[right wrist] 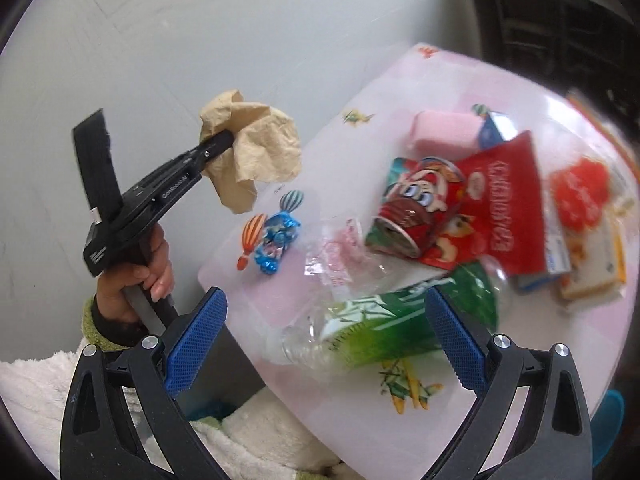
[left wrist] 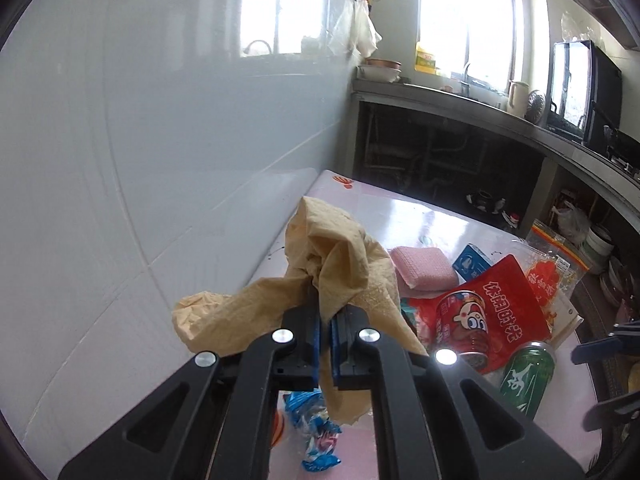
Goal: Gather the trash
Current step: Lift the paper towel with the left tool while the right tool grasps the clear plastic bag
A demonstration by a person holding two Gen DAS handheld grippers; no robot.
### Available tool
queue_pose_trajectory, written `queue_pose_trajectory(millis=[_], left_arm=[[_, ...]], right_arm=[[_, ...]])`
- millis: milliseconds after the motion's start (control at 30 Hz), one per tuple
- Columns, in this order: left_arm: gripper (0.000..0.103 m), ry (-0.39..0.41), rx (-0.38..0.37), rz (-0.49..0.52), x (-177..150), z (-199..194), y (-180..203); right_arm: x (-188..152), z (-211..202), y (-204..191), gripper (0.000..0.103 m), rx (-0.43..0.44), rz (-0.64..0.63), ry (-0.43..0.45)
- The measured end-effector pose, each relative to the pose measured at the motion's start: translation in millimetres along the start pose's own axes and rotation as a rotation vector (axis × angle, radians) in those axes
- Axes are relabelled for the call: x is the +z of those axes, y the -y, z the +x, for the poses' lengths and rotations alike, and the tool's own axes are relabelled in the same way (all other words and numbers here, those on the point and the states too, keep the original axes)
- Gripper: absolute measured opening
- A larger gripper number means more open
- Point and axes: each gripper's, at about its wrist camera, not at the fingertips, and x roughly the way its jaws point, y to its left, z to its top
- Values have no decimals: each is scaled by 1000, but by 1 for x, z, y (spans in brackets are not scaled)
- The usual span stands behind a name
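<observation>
My left gripper is shut on a crumpled tan paper napkin, lifted clear of the pink table; in the right wrist view that left gripper hangs above the table's left edge with the napkin. My right gripper stands open above a clear plastic bottle with a green label, which lies on its side near the table's front. A red can, a red snack bag and a blue candy wrapper lie on the table.
A pink sponge, a small blue box and flat packets crowd the table's far right. A white tiled wall runs along the left. A dark counter with dishes stands behind. A hand in a fleece sleeve holds the left gripper.
</observation>
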Motion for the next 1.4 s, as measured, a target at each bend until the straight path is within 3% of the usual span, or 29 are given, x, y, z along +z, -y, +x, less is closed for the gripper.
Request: queue_pose_trajectory(millis=[133, 300, 533, 700, 767, 867, 933, 1000, 1167, 1400], left_arm=[[3, 43, 35, -18, -7, -19, -13], [3, 54, 47, -26, -10, -26, -23], [3, 62, 38, -48, -11, -26, -35], [3, 53, 31, -57, -13, -23, -38], [3, 48, 27, -60, -13, -23, -38], [3, 44, 32, -61, -13, -22, -38], [3, 44, 38, -61, -12, -25, -37], [3, 43, 42, -62, -11, -26, -38], [3, 54, 61, -64, -10, -30, -34], [3, 120, 75, -62, 1, -62, -25]], right_arm=[[26, 56, -17, 95, -14, -61, -205], [35, 117, -29, 95, -126, -125, -400], [35, 172, -31, 95, -235, -182, -541], [29, 205, -28, 95, -265, -183, -610], [27, 210, -30, 92, -285, -198, -591], [26, 212, -33, 75, -321, -207, -549], [24, 209, -35, 56, -315, -201, -524], [24, 205, -32, 47, -297, -168, -507], [29, 182, -19, 36, -231, -93, -406], [33, 102, -3, 33, -88, 37, -181]])
